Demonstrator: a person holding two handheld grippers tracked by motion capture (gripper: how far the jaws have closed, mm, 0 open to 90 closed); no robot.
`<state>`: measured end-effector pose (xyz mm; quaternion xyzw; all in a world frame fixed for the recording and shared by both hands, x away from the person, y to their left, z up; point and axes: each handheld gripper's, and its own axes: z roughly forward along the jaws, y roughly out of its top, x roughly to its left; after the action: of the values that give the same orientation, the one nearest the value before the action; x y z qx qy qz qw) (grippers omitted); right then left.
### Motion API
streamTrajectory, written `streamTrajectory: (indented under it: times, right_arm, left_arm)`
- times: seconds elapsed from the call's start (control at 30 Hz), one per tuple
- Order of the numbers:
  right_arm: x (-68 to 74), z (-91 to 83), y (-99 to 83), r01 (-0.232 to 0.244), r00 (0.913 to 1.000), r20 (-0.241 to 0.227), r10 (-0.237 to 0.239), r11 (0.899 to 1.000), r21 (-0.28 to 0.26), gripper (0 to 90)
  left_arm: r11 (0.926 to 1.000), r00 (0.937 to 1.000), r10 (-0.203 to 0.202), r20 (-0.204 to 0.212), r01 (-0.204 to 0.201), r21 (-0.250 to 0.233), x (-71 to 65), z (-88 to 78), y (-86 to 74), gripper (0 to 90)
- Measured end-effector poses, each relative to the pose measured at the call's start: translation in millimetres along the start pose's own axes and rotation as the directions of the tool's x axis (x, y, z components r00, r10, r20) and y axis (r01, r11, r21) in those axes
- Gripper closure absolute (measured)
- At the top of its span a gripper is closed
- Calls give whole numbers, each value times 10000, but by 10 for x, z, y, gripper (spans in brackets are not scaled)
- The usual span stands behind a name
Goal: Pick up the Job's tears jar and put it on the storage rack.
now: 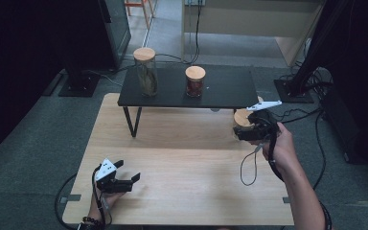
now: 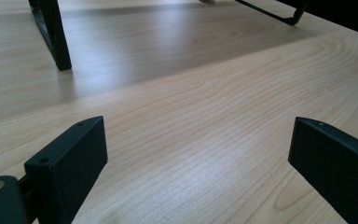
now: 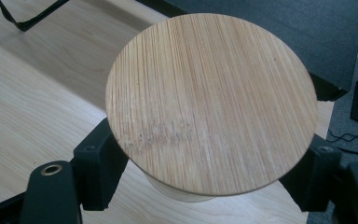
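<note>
Right gripper (image 1: 246, 132) sits at the right side of the desk (image 1: 182, 158), just in front of the right end of the black shelf (image 1: 230, 91). Its jaws are clamped on a jar with a round wooden lid (image 3: 212, 102). In the right gripper view the lid covers nearly all of the jar; only a sliver of pale wall shows beneath its lower edge, so the contents cannot be made out. Both jaws press in just under the lid's rim, one on each side. In the high view the jar (image 1: 243, 120) is mostly hidden behind the gripper body and hand (image 1: 280, 146); only part of the lid shows. Whether its base touches the desk cannot be told.

Left gripper (image 1: 127, 181) lies low at the near left of the desk, held in the left hand (image 1: 103, 199), which is cut off by the bottom edge. Jaws stand wide apart with nothing between them; the left gripper view shows bare wood grain in the gap and one shelf leg (image 2: 53, 32) beyond, cropped at the top.

On the shelf stand a tall jar (image 1: 145, 72) with dark, indistinct contents and a short jar (image 1: 195, 81) with reddish contents, both with wooden lids, well apart from each other.
</note>
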<state>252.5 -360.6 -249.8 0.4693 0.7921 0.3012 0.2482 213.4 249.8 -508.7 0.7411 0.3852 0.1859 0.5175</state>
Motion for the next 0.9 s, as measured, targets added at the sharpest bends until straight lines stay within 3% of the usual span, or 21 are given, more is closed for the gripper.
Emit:
streamTrajectory:
  times: [0.7,0.9]
  right_arm:
    - [-27,-5,312,357,9993,78,-357,9994,-27,249]
    - [-65,25,406,247,9996,151,-246,9997,-72,249]
  left_arm:
    - [10000,10000,1,-12,-1,-6,-3,0,-1,45]
    - [10000,10000,-1,-21,1,-11,-4,1,-2,45]
